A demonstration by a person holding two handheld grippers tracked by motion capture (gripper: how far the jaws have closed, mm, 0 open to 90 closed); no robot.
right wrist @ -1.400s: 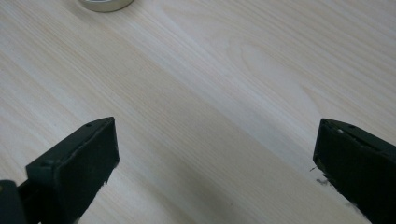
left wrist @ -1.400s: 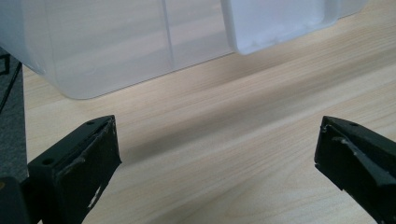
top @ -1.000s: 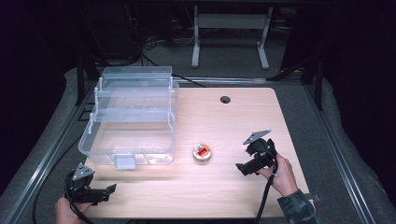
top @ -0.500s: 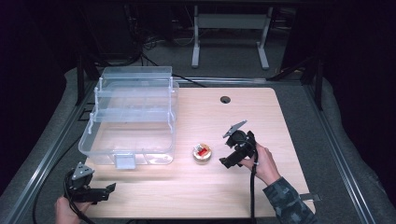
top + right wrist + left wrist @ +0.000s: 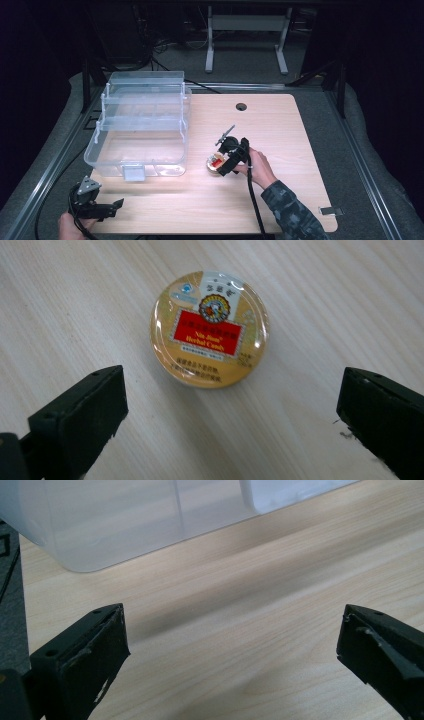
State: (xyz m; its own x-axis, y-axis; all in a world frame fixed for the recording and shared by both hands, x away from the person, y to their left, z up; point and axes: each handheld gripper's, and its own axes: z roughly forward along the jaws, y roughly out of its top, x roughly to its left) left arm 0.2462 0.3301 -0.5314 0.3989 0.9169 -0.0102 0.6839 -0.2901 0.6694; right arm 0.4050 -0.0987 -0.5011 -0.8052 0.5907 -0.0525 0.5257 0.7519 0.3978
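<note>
A small round tin (image 5: 210,329) with a gold lid and a red label lies flat on the wooden table; in the high view the tin (image 5: 215,162) sits near the table's middle. My right gripper (image 5: 223,167) hovers right over it, jaws open wide, and in the right gripper view the gripper (image 5: 232,410) has the tin just ahead of the gap between its jaws, touching neither. My left gripper (image 5: 112,207) rests low at the table's front left corner, open and holding nothing; in its own view the gripper (image 5: 232,650) faces bare wood.
A clear plastic tiered organizer box (image 5: 140,125) stands open on the table's left half, its front wall (image 5: 125,520) close ahead of the left gripper. A cable hole (image 5: 242,106) sits at the table's back. Table edges drop to grey padding.
My right gripper has travelled left and forward from the table's right side until it stands over the tin. The left gripper has stayed in place.
</note>
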